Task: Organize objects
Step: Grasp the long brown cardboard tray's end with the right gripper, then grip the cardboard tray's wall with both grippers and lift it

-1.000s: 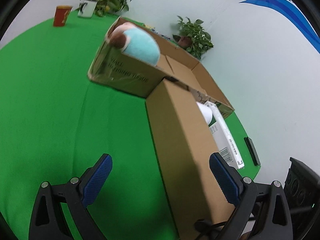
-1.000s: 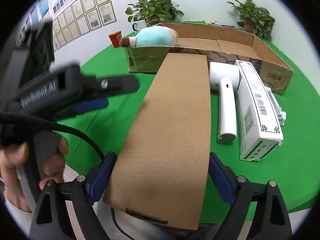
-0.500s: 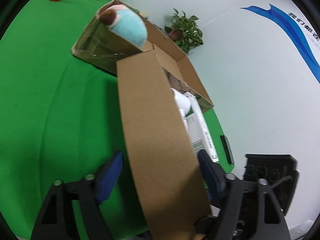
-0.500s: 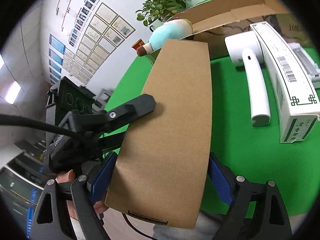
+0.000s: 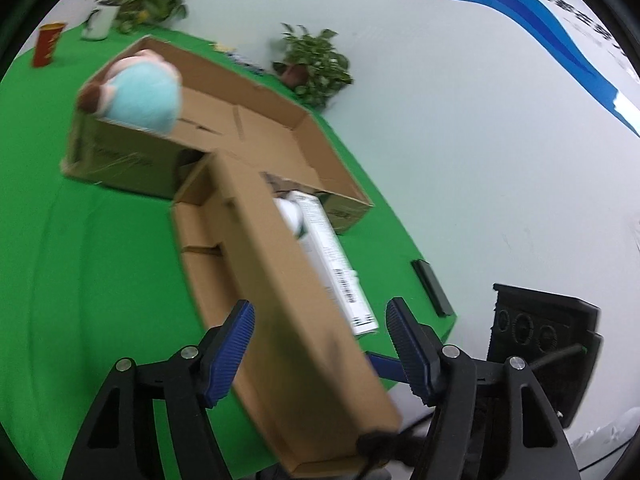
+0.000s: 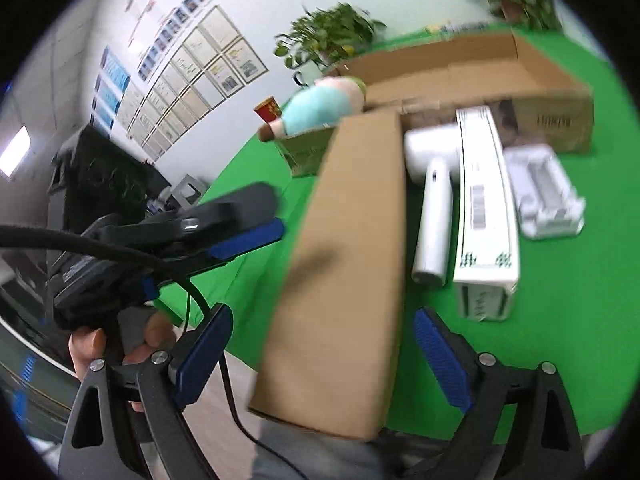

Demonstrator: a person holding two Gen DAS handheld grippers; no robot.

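Green cloth covers the counter (image 5: 100,280), which carries everything. Largest on it is the big open carton (image 5: 256,120) at the far side, its flaps folded out; I judge it the collecting bin, since a teal plush toy (image 5: 140,96) already sits in its left end.

Next in size is the long brown box (image 6: 352,248), reaching from the carton's front wall back past the counter's near edge. It looks tilted and partly open: the left wrist view shows its inner walls (image 5: 208,248), so it is probably being handled, not resting.

Both jaws stand wide apart. The right gripper (image 6: 320,356) straddles the box's near end with its pads clear of the cardboard. The left gripper (image 5: 320,348) sits around the raised wall in the same way, its left pad close to the cardboard. Whether anything touches is hard to say through the motion blur, so what props the box up is unclear.

To the right lie a white hair dryer (image 6: 432,208), a white carton with a barcode (image 6: 486,216) just beside it, and a white moulded tray (image 6: 544,192), apparently waiting to be sorted.

The box's near end runs off below both views, and the dryer's head is partly hidden in the left view.
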